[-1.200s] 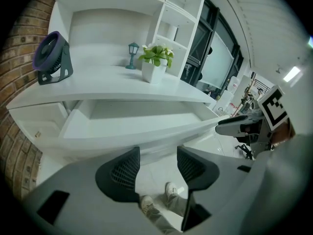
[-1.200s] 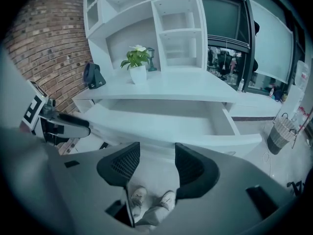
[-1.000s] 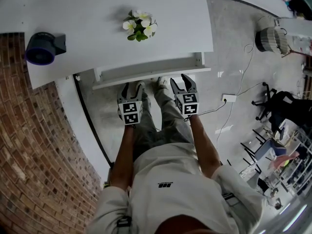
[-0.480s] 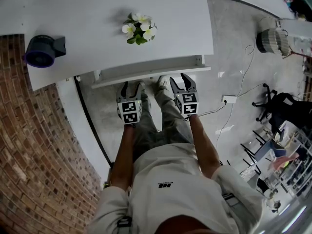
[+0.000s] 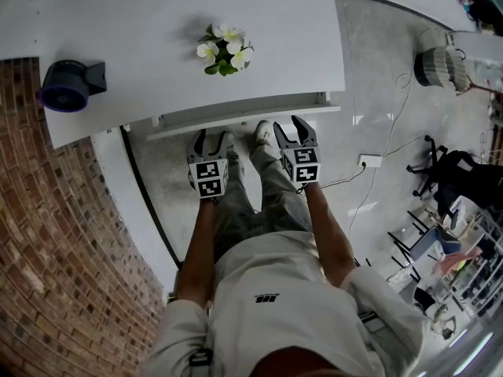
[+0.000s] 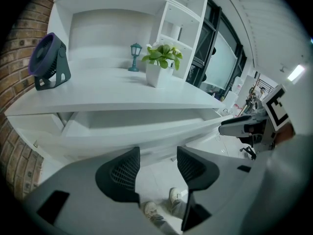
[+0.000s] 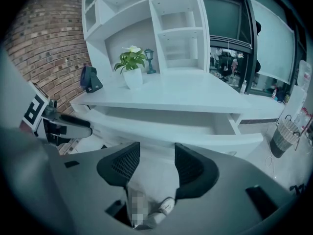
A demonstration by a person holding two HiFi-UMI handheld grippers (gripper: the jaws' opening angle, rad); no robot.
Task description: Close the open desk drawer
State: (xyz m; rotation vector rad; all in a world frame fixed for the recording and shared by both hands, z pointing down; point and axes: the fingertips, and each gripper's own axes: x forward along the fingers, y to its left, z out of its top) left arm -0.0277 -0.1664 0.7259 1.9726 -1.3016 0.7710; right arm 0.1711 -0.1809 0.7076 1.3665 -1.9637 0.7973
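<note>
Drawer (image 5: 244,119) is sliding further under the bench (image 5: 134,38). Left gripper (image 5: 212,137) and right gripper (image 5: 288,127) are facing its front, fingers wide, empty.

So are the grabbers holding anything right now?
No. The left gripper and right gripper both have jaws apart and empty, close to the open drawer.

Left tool (image 5: 211,137) and right tool (image 5: 292,129) both gape.
</note>
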